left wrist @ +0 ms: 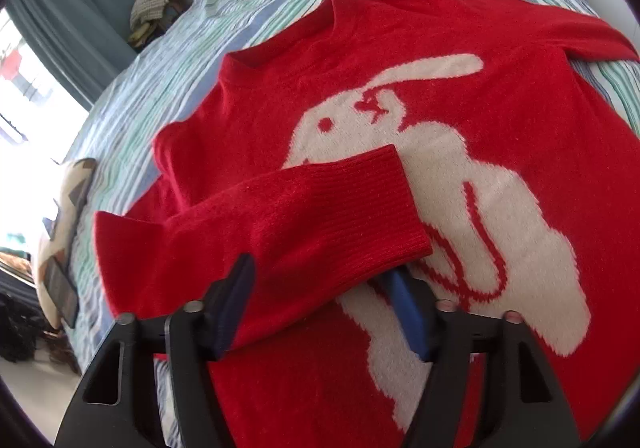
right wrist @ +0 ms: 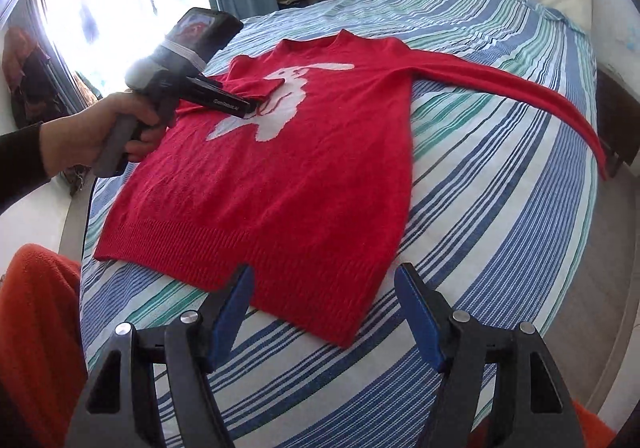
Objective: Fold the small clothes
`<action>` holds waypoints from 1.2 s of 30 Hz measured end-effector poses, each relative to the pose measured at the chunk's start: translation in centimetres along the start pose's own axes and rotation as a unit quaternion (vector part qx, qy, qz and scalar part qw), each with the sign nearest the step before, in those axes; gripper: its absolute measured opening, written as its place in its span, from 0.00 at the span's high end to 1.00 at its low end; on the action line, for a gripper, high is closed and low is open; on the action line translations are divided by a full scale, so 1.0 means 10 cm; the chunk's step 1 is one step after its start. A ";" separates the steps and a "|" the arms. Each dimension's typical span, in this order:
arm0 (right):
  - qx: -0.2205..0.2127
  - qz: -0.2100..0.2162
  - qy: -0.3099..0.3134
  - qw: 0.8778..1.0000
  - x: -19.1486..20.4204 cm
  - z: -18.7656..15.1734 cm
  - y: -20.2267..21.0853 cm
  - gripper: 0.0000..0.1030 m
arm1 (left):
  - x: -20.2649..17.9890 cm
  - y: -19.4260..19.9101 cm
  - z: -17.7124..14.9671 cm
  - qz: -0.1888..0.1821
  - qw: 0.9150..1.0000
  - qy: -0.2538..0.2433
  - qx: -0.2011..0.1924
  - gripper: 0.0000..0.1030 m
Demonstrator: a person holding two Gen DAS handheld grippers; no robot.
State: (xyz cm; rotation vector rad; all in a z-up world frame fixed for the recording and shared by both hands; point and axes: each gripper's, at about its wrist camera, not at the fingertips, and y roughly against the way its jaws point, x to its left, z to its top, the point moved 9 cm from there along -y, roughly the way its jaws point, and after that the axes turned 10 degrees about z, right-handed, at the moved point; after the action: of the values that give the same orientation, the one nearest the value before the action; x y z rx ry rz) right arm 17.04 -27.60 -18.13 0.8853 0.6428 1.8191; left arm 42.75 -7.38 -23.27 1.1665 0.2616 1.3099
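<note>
Right wrist view: left claw (right wrist: pixel 250 108) pinches the sleeve (left wrist: pixel 320 216) folded across the sweater (right wrist: pixel 280 176); right claw (right wrist: pixel 324 288) hovers spread above the hem.

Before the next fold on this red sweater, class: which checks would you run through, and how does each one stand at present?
1. Sweater body flat on the bed: ok.
2. Left sleeve folded across the rabbit: ok.
3. Left gripper free of that sleeve: cannot tell. The sleeve lies between its fingers, and contact is unclear.
4. Right gripper open and empty: ok. It is above the hem.
5. Right sleeve folded in: not ok. It is stretched out towards the bed's edge.
</note>
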 end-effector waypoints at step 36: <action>0.032 -0.013 0.029 0.999 0.07 0.03 -0.37 0.30 | 3.29 -0.70 -3.41 0.007 0.724 0.680 0.116 0.97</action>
State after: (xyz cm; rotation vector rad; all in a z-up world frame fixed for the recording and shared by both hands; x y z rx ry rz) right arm 19.08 -25.56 -20.52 0.8643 0.7507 1.8144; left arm 32.67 38.98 -29.71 0.1437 1.5148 1.9794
